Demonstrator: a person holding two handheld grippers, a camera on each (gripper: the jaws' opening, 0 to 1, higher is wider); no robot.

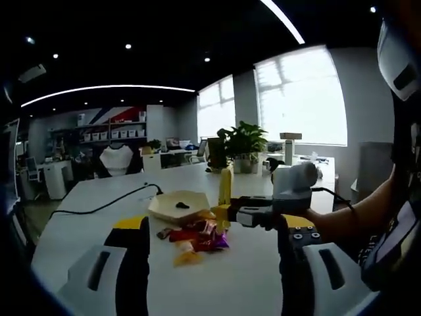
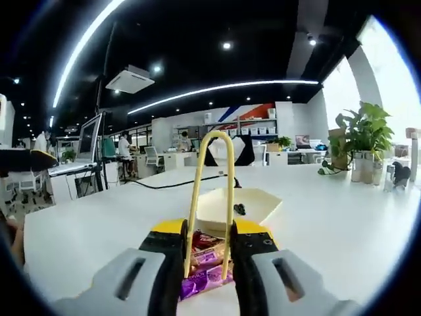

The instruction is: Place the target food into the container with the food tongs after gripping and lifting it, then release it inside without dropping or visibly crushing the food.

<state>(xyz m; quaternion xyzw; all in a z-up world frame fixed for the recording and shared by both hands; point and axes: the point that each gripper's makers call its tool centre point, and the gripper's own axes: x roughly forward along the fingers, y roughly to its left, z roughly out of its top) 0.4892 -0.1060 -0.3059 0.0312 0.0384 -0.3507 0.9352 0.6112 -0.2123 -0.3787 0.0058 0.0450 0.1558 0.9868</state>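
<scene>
**Open-plan office, white counter with snack pile and tray**

Setting: large office with dark ceiling, strip lighting, bright windows, shelving along the far wall. Long white counter carries all items.

Item 1: container, a shallow pale hexagonal tray, near the counter's middle in the left gripper view. One small dark piece lies inside it. In the right gripper view it sits just beyond the tongs' loop.

Item 2: wrapped snacks, a loose pile in red, purple and yellow wrappers, on the counter just at 5 o'clock of the container. In the right gripper view the pile lies at 6 o'clock, between the tong arms.

Item 3: food tongs, yellow, U-shaped, loop end up, held in the right gripper. Its fingers are clamped narrow on both tong arms. Tong tips lie at the snack pile; whether they grip a wrapper cannot be told.

Item 4: left gripper, black-and-yellow fingers set wide apart, holding nothing, above the counter at the near side of the snacks.

Item 5: black cable, running across the counter at 9 o'clock of the container.

Item 6: potted plant, at the counter's far end, 1 o'clock of the container.

Item 7: a person's forearm, at 3 o'clock in the left gripper view, behind the right gripper.
</scene>
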